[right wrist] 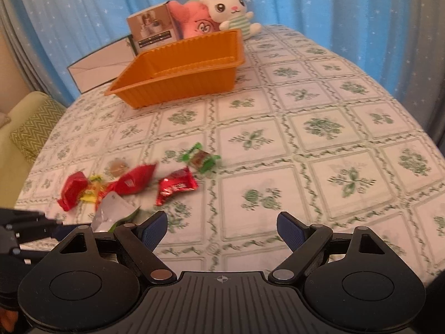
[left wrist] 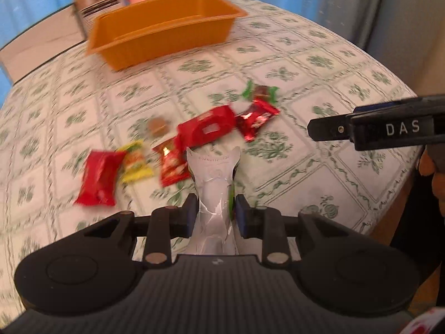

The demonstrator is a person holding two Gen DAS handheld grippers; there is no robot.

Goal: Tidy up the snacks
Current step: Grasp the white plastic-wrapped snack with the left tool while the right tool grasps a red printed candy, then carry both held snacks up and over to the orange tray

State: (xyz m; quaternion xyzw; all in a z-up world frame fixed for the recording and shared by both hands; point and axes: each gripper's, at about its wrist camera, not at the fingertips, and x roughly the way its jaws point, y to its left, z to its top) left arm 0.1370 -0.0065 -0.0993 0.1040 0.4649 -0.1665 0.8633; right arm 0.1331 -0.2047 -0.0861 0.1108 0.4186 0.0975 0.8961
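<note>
Pinching a silver packet (left wrist: 213, 194) between both pads, left gripper (left wrist: 214, 211) clamped on its crumpled middle, the packet's sealed end sticking forward above the table (left wrist: 306, 64). Right gripper (right wrist: 222, 226) spread wide, nothing between its fingers, hovering over bare cloth near the front edge.

Orange bin (left wrist: 167, 25) standing empty toward the far edge, in front of a cardboard box (right wrist: 153, 26) and a white plush rabbit (right wrist: 230, 9). Loose snacks still scattered in the middle of the table: a red packet (left wrist: 98, 178) at the left of the cluster, a yellow packet (left wrist: 136, 164) touching it, more red wrappers beside, and a green-ended candy (right wrist: 201, 158) at the right end.

Best handling, as a judgement: keep the squeeze steady on the thin foil, since a slippery packet held by its waist could slide or twist out. Lift clear of the cluster before travelling, carry over the bin's near wall, lower inside, then release low rather than dropping from above. Meanwhile bring the spread gripper toward the green-ended candy, approaching along its length, staying apart from the other hand's path.
</note>
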